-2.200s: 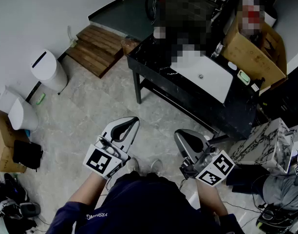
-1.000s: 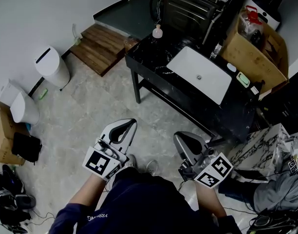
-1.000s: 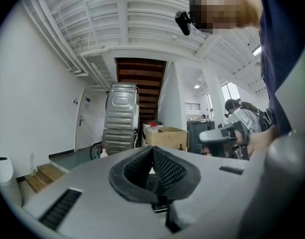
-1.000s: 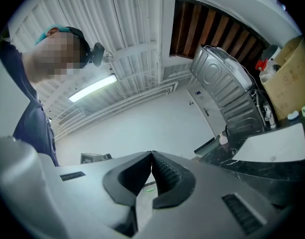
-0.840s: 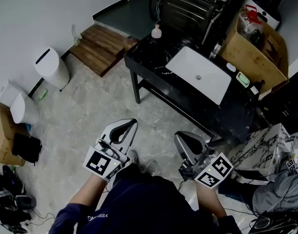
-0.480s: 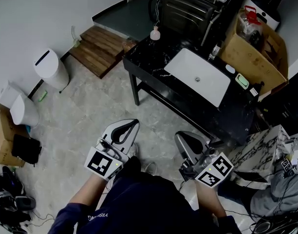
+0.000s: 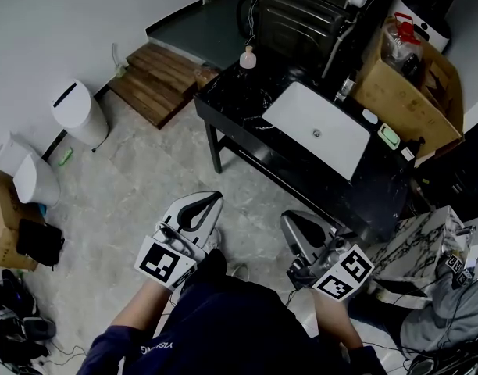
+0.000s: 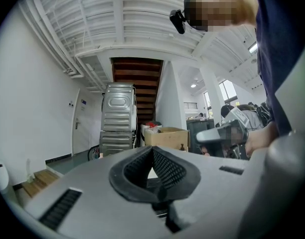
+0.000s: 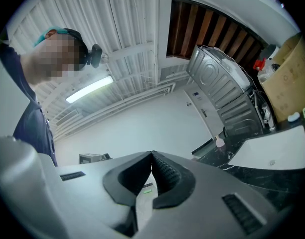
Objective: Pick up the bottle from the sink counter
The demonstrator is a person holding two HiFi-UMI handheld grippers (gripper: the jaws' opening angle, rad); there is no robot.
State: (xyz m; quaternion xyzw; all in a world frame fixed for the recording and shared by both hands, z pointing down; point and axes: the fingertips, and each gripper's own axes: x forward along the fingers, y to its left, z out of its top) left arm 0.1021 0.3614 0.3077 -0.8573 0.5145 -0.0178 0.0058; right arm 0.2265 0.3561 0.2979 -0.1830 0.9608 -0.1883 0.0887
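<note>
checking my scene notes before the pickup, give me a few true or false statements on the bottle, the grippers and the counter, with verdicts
The bottle stands on the counter, left of the sink in the head view. True.
The left gripper holds the bottle. False: it is shut on nothing, well short of the counter.
The right gripper is open. False: its jaws are together, empty.
A cardboard box stands by the counter's right end. True.
</note>
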